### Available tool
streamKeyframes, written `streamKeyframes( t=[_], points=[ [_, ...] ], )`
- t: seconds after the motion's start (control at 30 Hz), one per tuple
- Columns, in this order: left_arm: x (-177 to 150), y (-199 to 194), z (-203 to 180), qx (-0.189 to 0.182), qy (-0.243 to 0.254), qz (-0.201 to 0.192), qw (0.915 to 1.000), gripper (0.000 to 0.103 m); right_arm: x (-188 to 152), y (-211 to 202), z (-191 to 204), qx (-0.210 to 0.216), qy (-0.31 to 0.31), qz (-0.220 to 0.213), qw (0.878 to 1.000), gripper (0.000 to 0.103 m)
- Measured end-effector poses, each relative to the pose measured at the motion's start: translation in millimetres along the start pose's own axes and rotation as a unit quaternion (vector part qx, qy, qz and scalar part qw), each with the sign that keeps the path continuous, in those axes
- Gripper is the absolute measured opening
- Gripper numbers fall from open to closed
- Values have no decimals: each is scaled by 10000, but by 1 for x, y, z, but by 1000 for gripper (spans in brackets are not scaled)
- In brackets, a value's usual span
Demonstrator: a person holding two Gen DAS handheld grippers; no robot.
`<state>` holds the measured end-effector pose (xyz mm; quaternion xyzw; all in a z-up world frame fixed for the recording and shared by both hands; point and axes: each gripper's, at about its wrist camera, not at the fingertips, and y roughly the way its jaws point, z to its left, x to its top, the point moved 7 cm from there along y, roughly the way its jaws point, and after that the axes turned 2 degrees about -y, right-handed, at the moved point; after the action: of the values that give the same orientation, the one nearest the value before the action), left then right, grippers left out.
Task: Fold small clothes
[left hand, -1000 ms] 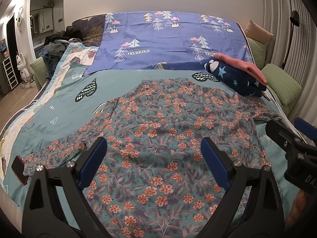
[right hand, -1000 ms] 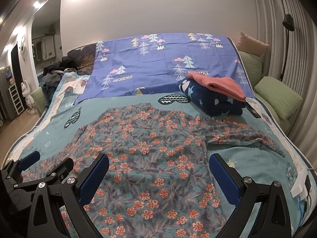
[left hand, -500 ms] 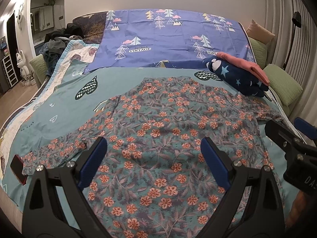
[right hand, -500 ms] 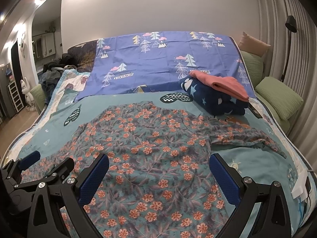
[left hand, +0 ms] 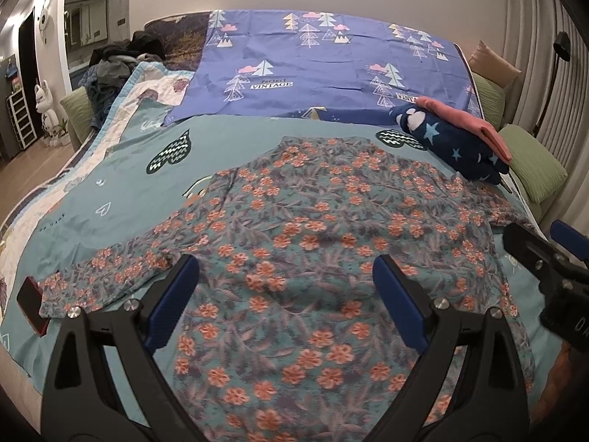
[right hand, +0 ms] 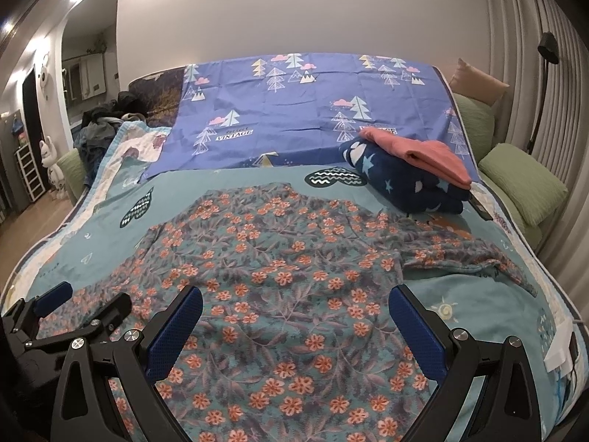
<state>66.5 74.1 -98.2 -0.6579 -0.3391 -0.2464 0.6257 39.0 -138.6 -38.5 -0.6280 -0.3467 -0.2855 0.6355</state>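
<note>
Hovering over the near hem of the floral long-sleeved top (left hand: pixel 313 228), both grippers empty. Left gripper (left hand: pixel 285 294) has fingers spread wide, nothing between the blue pads (left hand: pixel 171 304). Right gripper (right hand: pixel 294 328) is the same: wide open, clear of the cloth.

Top lies spread flat on the teal bedspread (left hand: pixel 121 191), neckline toward the far end, hem nearest the cameras. One sleeve runs out flat toward the left edge of the bed, its cuff just beside a small dark red-edged object (left hand: pixel 31 305) (can't identify it). The other sleeve (right hand: pixel 467 254) is rumpled and bunched, trailing off to the right.

A folded stack sits at far right: navy star-print fleece (right hand: pixel 408 176) with a pink garment (right hand: pixel 423 154) on top. Probably finished items, so this top looks like the next piece.

My read: pre-grasp stage, first fold not started. Next move likely needs each gripper down on a sleeve or a side edge, pinching only the top layers without snagging the bedspread. The right sleeve wants flattening or tucking in first, otherwise the fold goes lumpy. The left sleeve is already straight, so it can fold across the body directly.
</note>
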Motion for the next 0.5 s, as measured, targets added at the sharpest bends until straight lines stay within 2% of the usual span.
streamKeyframes(
  t=[0.07,0.17,0.23,0.33,0.4,0.47,0.5],
  points=[
    [0,5,24,-13,-223,-9,9997,95,1,9,1,62,-43,73,9999,103],
    [-5,16,79,27,-852,32,9964,95,2,26,4,325,-36,301,9990,103],
    [-13,25,131,115,-1501,111,9885,95,0,39,7,583,65,524,9969,103],
    [-39,33,219,551,-2506,256,9662,95,-2,55,14,693,37,691,9952,103],
    [-56,35,261,920,-2852,298,9536,95,-2,63,22,669,-101,695,9953,103],
    [-79,40,303,1354,-3248,487,9348,93,-3,70,30,699,-190,736,9947,103],
    [-89,42,319,1475,-3452,559,9252,88,-3,74,34,727,-215,771,9941,103]
  ],
)
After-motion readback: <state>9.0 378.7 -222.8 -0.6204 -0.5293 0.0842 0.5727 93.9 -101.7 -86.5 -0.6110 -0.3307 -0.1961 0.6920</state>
